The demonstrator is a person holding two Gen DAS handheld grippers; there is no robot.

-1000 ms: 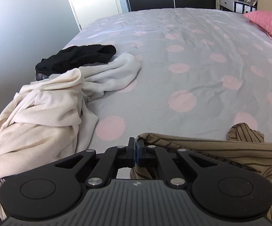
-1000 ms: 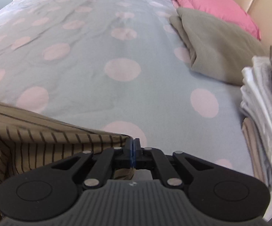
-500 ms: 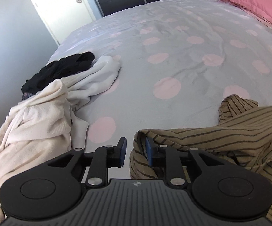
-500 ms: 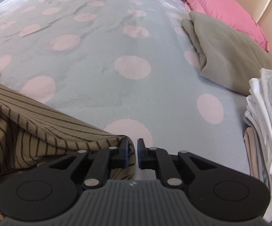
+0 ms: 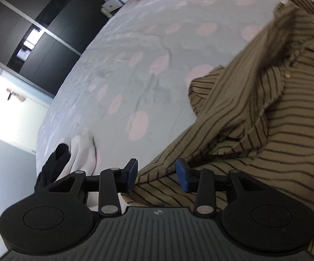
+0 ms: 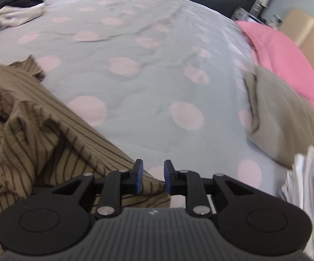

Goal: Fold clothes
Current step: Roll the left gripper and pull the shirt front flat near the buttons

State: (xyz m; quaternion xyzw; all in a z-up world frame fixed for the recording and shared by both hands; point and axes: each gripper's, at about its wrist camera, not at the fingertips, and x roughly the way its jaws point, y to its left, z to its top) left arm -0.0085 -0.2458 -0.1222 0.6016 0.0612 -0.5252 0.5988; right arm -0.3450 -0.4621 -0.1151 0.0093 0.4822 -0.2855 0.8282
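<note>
Matt striped cloth shirt (image 5: 265, 130)

Daylight fills both views, soft and even across the bedspread (image 6: 157, 82), with no hard shadows, only faint grey ones in its creases. In the left wrist view the door (image 5: 9, 117) at the left edge is blown out to white glare, and the dark wardrobe (image 5: 37, 43) beside it reflects a bright patch. Motion blur smears that view, most strongly on the striped shirt (image 5: 276, 108) toward the top right corner. The right wrist view is sharper at the centre, but the folded stack (image 6: 309, 184) at the right edge is streaked. Fisheye distortion bows the bed and darkens every corner.
</note>
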